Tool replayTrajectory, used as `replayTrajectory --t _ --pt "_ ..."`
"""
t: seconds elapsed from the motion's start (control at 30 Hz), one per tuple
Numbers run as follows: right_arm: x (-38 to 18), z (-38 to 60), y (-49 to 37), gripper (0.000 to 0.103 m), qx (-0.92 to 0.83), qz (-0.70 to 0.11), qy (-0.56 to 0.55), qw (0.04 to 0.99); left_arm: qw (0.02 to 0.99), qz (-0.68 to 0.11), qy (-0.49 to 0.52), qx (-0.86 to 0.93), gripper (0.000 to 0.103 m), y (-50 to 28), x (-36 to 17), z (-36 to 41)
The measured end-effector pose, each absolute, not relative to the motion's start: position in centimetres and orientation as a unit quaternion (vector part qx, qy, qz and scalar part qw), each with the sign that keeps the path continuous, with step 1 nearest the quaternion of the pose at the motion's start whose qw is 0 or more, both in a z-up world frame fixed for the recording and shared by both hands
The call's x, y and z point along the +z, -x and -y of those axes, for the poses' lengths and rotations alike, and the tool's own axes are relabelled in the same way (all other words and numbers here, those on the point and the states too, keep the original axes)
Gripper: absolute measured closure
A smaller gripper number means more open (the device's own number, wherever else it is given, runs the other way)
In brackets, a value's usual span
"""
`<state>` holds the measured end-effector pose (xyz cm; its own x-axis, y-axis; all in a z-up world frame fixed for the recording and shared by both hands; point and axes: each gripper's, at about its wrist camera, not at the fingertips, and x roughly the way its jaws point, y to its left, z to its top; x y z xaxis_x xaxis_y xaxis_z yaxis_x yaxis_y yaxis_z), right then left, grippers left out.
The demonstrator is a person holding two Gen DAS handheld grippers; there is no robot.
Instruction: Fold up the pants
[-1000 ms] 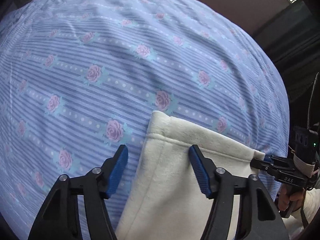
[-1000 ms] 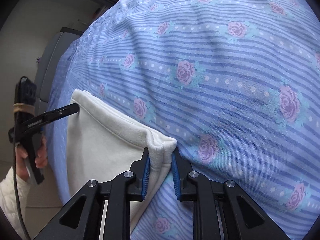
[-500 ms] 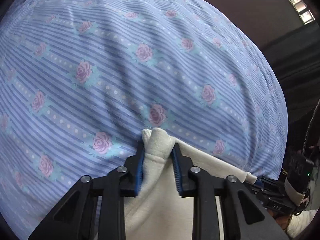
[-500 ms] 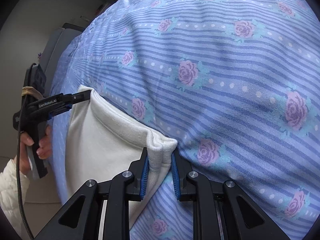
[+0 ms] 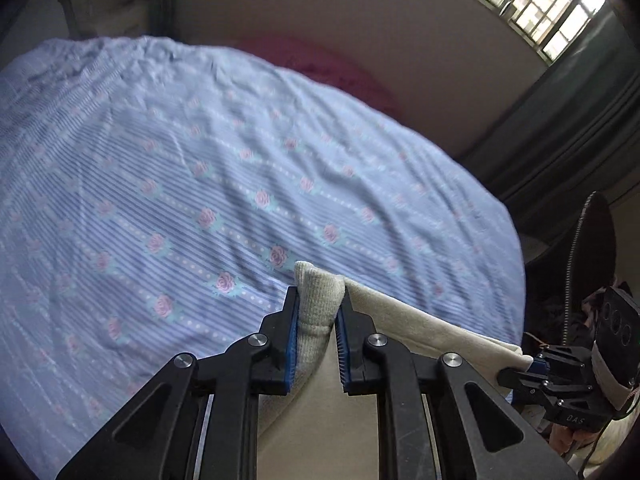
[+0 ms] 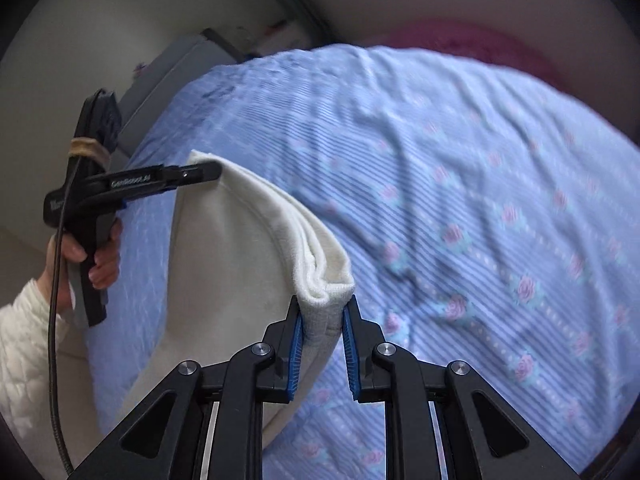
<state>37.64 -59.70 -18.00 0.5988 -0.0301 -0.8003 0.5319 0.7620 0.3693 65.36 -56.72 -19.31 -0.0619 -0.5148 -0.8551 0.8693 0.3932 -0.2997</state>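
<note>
The cream white pants [image 5: 404,320] are lifted off the bed by one edge, stretched between both grippers. My left gripper [image 5: 318,304] is shut on one corner of that edge. My right gripper [image 6: 322,312] is shut on the other corner, where the layered hem [image 6: 312,252] shows. In the right wrist view the left gripper [image 6: 208,170] holds the far corner at left. In the left wrist view the right gripper [image 5: 520,364] holds the far corner at lower right. The rest of the pants [image 6: 216,288] hangs down below.
The bed has a blue striped sheet with pink roses [image 5: 200,184], also seen in the right wrist view [image 6: 480,200]. A pink pillow [image 5: 320,68] lies at the far end by the wall. A dark curtain [image 5: 560,140] and window are at right. A grey cabinet [image 6: 176,68] stands left.
My left gripper closed on the pants corner a second ago. Both grippers have since lifted the edge up off the sheet, and the bed now looks farther away.
</note>
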Motion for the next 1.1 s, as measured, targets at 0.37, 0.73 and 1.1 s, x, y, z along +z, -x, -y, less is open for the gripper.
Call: replayTrajectory --t 0.37,0.73,1.1 --pt "-7.2 46.4 -39.1 0.084 -0.078 -0.410 -0.139 0.898 0.742 -0.444 -0.121 -0.488 0.086 -63.9 -8.2 40.6" --pt "-8.9 26.8 -41.2 0.084 0.063 -0.460 -0.050 0.884 0.776 -0.466 -0.088 -0.416 0.086 -62.6 -9.1 22.1" --pt "-18.8 13.7 -43.8 0.084 0.114 -0.546 0.005 0.830 0.770 -0.535 -0.037 -0.346 0.082 -62.7 -19.4 7.1"
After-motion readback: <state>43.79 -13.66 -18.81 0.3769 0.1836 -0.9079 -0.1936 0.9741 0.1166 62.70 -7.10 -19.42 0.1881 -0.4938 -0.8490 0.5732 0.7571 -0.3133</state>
